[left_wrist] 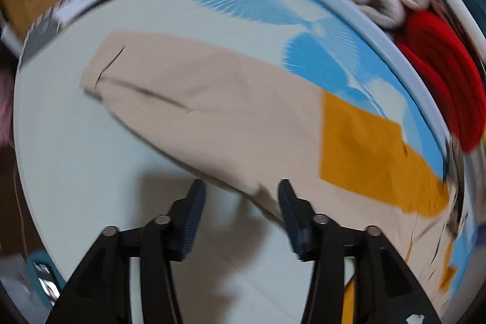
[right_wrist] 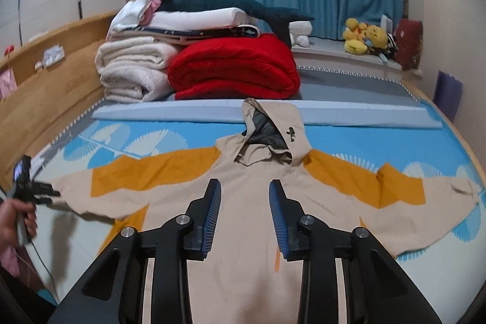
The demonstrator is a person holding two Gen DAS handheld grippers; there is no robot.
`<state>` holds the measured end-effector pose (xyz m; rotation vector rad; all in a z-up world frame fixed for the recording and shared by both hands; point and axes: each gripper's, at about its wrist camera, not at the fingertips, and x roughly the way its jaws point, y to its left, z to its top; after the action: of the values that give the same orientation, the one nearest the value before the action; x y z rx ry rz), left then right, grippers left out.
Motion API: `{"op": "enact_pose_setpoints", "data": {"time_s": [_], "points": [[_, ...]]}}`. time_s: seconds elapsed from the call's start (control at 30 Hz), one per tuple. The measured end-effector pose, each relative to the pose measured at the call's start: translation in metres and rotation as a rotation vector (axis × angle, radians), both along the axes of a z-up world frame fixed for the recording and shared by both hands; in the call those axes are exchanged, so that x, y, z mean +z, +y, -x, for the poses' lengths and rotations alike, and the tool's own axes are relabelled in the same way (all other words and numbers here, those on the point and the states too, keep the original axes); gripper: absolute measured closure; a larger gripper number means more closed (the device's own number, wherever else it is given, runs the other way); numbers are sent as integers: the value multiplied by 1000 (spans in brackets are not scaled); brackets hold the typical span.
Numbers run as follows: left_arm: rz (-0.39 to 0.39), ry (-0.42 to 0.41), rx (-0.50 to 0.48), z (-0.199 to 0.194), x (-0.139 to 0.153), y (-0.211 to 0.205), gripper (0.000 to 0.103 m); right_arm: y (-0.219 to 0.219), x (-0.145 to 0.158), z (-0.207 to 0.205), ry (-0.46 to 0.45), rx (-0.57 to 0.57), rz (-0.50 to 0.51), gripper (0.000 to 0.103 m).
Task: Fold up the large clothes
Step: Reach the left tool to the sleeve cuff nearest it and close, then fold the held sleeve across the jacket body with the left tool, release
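Observation:
A beige hooded jacket (right_wrist: 243, 220) with orange panels lies spread flat on the bed, sleeves out to both sides, hood (right_wrist: 270, 135) toward the far end. My right gripper (right_wrist: 244, 190) is open and empty above the jacket's chest. My left gripper (left_wrist: 241, 190) is open and empty just above the lower edge of the left sleeve (left_wrist: 212, 99), whose cuff points away. In the right wrist view the left gripper (right_wrist: 45, 192) shows at the left sleeve's end, held by a hand. The left wrist view is motion-blurred.
The bed has a blue and white patterned sheet (right_wrist: 121, 138). Folded white blankets (right_wrist: 133, 69) and a red blanket (right_wrist: 234, 72) are stacked at the far end, with a plush shark (right_wrist: 231, 3) on top. A wooden bed frame (right_wrist: 45, 87) runs along the left. Plush toys (right_wrist: 364, 40) sit by the curtain.

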<state>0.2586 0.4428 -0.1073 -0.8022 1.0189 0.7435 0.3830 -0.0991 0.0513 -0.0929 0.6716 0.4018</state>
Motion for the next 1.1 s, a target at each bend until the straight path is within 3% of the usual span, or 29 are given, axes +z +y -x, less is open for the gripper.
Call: {"op": "enact_pose_setpoints", "data": {"time_s": [0.13, 0.2, 0.43, 0.5, 0.57, 0.63, 0.73, 0.77, 0.8, 1.0, 1.1], "points": [[105, -29, 128, 18, -16, 27, 46, 7, -9, -7, 42, 16, 10, 68], [154, -51, 187, 26, -24, 39, 46, 6, -16, -11, 89, 7, 6, 62], [211, -88, 306, 44, -43, 69, 49, 7, -33, -21, 147, -18, 19, 58], [225, -103, 331, 49, -47, 76, 58, 6, -37, -25, 159, -33, 33, 58], [231, -116, 333, 49, -48, 81, 90, 3, -43, -29, 172, -63, 52, 58], [187, -94, 301, 43, -44, 80, 97, -3, -50, -35, 193, -97, 67, 58], [40, -22, 223, 20, -20, 68, 103, -11, -57, -41, 224, -127, 57, 60], [-5, -27, 202, 11, -8, 61, 103, -14, -59, -43, 232, -136, 48, 75], [-39, -37, 182, 4, 4, 54, 103, -15, -61, -44, 240, -136, 41, 97], [-287, -181, -84, -65, 92, -38, 103, -25, -71, -53, 303, -174, 16, 98], [-311, -278, -258, -98, 123, -105, 103, -32, -76, -57, 339, -197, 0, 96]]}}
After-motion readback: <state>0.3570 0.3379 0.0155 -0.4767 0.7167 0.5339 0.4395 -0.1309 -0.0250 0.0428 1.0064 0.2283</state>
